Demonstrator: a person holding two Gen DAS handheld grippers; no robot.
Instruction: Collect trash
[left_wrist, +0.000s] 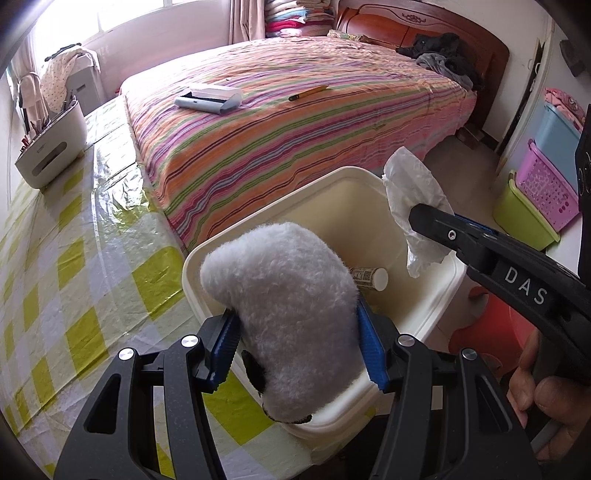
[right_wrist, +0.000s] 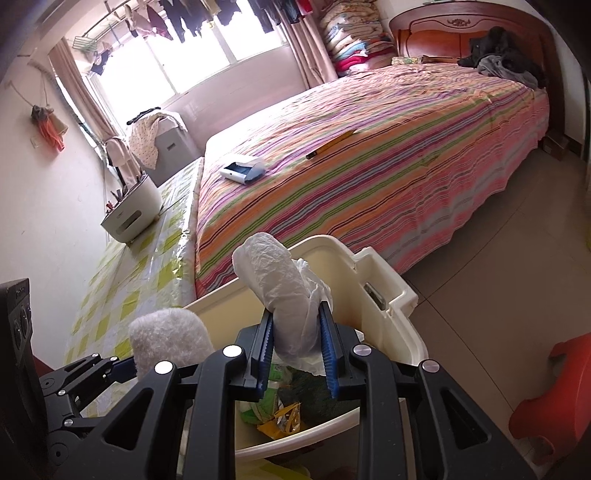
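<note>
Two grippers hold trash over the cream bin (left_wrist: 436, 295). Nearest, the left gripper (left_wrist: 301, 350) has its jaws clamped on a fluffy white slipper (left_wrist: 284, 306), which hangs over the bin's rim at six o'clock. The right gripper (right_wrist: 297, 354) has its jaws clamped on a crumpled white plastic bag (right_wrist: 280, 291) above the bin's opening, toward two o'clock in the left wrist view. Inside the bin lie a small bottle (left_wrist: 373, 277) and wrappers (right_wrist: 280, 417). Beyond, at twelve o'clock, the striped bed (left_wrist: 314, 122) carries a pencil (left_wrist: 308, 93). A checked worktop (left_wrist: 74, 266) runs at nine o'clock.
</note>
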